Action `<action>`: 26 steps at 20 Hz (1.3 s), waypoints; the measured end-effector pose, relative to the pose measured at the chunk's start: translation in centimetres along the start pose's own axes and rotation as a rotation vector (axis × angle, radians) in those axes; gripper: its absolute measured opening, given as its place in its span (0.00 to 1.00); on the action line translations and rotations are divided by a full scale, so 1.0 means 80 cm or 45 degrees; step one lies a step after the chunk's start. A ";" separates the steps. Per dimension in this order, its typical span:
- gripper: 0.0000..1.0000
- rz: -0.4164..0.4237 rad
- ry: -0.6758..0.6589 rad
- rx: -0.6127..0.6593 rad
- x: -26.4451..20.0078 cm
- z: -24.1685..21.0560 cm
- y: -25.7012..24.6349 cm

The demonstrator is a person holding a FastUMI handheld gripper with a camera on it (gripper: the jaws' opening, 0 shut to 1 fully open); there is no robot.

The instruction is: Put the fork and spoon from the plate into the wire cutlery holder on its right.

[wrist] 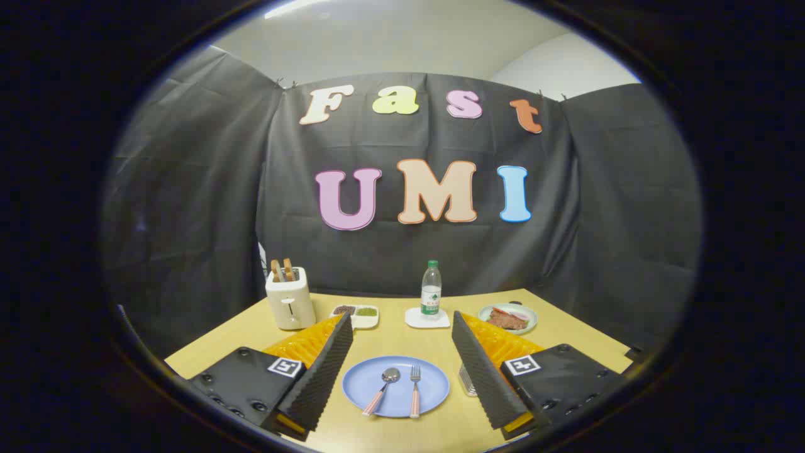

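Observation:
A round blue plate [431, 385] lies on the wooden table, between my two fingers and below them. On it rest a spoon [383, 389] on the left and a fork [415, 390] on the right, side by side, both with pinkish handles pointing toward me. The wire cutlery holder [466, 381] stands just right of the plate, mostly hidden behind my right finger. My gripper [401, 340] hovers above the plate, open wide, with nothing between the fingers.
A cream toaster [290, 301] with two slices stands at the back left. Beside it lies a small white dish [356, 315] with two fillings. A water bottle [431, 289] stands on a white coaster, and a plate of food [508, 318] sits at the back right.

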State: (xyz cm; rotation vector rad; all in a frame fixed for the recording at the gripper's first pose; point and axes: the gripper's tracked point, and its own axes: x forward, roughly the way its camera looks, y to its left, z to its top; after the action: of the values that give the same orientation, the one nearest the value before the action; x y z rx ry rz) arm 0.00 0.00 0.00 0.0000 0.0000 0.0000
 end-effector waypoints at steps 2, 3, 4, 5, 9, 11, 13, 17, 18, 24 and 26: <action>1.00 0.014 0.003 0.000 0.000 -0.001 0.005; 1.00 0.021 0.007 0.003 0.000 -0.003 0.007; 1.00 0.026 0.014 0.004 0.002 -0.005 0.009; 1.00 0.030 0.021 0.003 0.003 -0.007 0.011; 1.00 0.038 0.026 0.019 0.011 -0.014 0.013; 1.00 0.040 0.025 0.017 0.014 -0.015 0.011; 1.00 0.041 0.016 0.011 0.019 -0.017 0.009; 1.00 0.030 0.061 0.009 0.028 -0.052 -0.002; 1.00 0.022 0.084 0.003 0.030 -0.066 -0.006; 1.00 -0.009 0.260 -0.013 0.047 -0.166 -0.028; 1.00 -0.006 0.299 -0.026 0.056 -0.188 -0.033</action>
State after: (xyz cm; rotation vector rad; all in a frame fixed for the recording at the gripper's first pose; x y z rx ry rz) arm 4.44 -2.63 -15.01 -0.0206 0.2347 -0.0048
